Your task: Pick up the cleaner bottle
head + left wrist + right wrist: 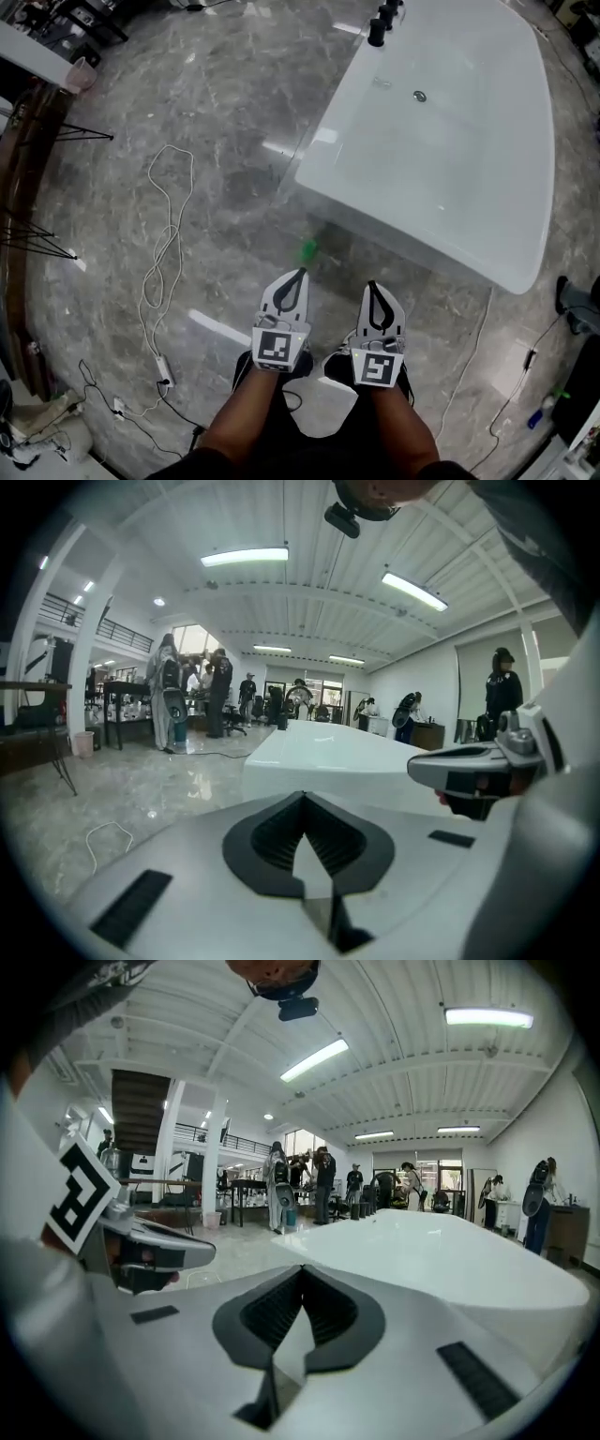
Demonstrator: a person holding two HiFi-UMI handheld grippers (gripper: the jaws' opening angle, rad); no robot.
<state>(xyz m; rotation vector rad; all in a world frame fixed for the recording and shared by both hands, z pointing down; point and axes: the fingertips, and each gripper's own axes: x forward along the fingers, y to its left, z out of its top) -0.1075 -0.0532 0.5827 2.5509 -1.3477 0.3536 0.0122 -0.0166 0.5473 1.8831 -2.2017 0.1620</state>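
Green indistinct object [307,250] near bathtub [375,225]

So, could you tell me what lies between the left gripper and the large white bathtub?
In the head view, just one small blurry green object on the grey marble floor.

Floor [216,122]: grey veined marble look, polished, glossy, mirrors ceiling lights. Bathtub [375,211], upper right: white, smooth, high gloss. Tap [378,28], top edge: black, matt. Cable [174,232], left: white, plastic-sheathed. Shells of left hand-held gripper [298,277] and right hand-held gripper [373,287]: pale grey matt plastic; pads [272,841] black, ribbed.
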